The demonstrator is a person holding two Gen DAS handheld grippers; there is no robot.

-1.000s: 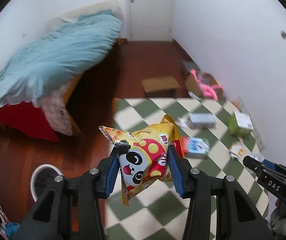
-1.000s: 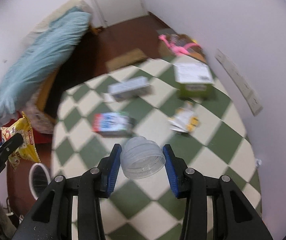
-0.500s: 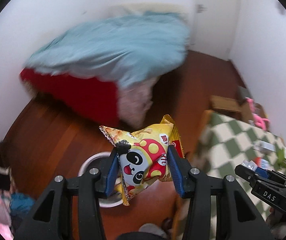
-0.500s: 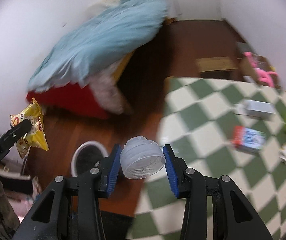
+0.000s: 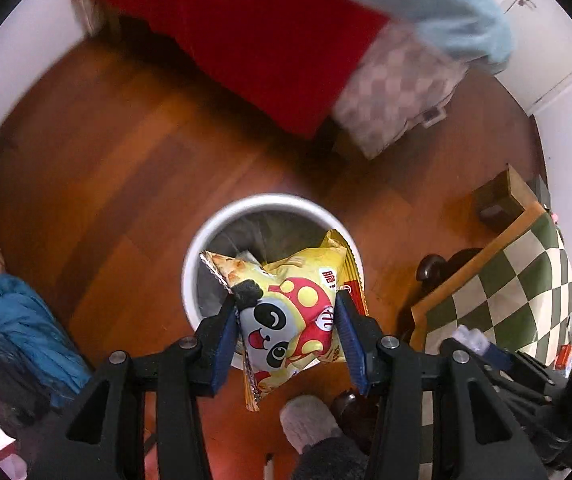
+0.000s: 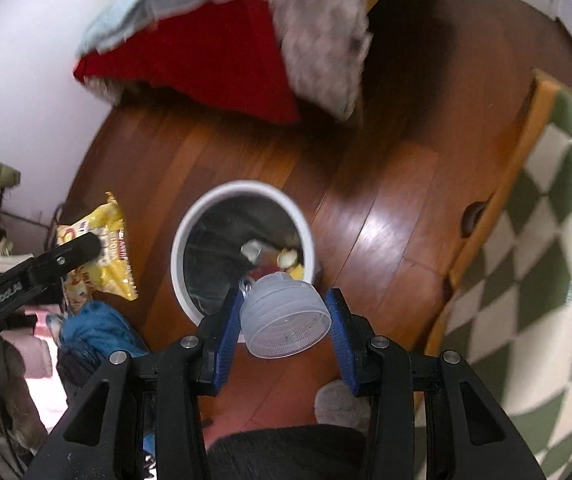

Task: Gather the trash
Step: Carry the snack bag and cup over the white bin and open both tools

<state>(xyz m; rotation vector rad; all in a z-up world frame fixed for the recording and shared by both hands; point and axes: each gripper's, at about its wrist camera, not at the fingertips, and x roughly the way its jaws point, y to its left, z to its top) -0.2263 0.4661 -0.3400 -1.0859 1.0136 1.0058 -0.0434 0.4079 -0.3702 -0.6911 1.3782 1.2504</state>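
While the snack bag [image 5: 286, 316] and plastic cup [image 6: 283, 316] are clamped, both grippers are best centred over the bin [image 6: 241, 196] before release.

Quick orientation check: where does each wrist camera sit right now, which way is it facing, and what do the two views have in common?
Left wrist: on the left gripper, facing steeply down at the round white waste bin on the wooden floor; its fingers clamp a yellow panda-print snack bag; a grey slipper shows below.
Right wrist: on the right gripper, also facing down over the bin; its fingers clamp a clear ribbed plastic cup; a dark sleeve shows.
Shared: bin, snack bag, green-checked mat, red bedding.
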